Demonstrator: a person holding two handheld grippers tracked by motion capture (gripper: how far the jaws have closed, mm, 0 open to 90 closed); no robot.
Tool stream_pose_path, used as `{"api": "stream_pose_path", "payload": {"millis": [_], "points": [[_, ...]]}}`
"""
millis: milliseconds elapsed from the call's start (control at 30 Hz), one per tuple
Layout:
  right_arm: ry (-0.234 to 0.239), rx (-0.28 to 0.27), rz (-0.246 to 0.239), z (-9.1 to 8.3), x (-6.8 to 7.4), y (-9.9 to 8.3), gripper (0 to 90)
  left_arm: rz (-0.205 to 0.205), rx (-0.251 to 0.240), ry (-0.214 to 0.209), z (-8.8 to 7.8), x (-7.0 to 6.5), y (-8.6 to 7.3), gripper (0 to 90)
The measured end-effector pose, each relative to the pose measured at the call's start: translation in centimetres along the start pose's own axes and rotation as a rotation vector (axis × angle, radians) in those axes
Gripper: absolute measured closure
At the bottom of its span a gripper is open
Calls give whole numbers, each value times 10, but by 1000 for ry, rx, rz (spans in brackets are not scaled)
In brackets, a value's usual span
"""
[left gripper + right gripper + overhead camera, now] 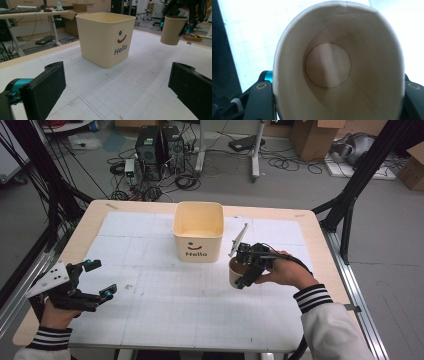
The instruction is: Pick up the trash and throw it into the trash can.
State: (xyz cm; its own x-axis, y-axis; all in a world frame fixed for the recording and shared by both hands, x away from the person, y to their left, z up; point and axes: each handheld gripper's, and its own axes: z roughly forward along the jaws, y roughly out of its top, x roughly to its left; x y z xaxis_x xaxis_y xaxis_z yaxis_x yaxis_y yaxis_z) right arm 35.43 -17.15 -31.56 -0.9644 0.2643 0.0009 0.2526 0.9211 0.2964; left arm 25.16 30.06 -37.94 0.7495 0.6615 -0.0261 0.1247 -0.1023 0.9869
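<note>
Cup (pixel 236 270), squeezed oval by the right gripper (pixel 248 266), hangs off the table beside the bin (pixel 198 231), likely bound there; left gripper (pixel 95 280) waits wide, empty.

There was one paper cup (pixel 235 271), to the right of the middle of the table (pixel 90 227). One cream tub (pixel 198 231) marked "Hello" stood at the far middle. Two grippers were in use: the left gripper (pixel 102 277) at the near left and the right gripper (pixel 246 270) at the right. One white gridded mat (pixel 150 295) covered the one table.
</note>
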Motion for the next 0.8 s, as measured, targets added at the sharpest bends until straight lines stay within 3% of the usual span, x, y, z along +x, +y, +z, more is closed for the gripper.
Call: {"api": "stream_pose_path", "payload": {"millis": [367, 800], "points": [[-4, 9, -33, -24, -7, 12, 340, 0, 1, 2, 0, 0, 0, 18], [-26, 4, -41, -58, -20, 26, 342, 0, 4, 3, 0, 1, 0, 18]]}}
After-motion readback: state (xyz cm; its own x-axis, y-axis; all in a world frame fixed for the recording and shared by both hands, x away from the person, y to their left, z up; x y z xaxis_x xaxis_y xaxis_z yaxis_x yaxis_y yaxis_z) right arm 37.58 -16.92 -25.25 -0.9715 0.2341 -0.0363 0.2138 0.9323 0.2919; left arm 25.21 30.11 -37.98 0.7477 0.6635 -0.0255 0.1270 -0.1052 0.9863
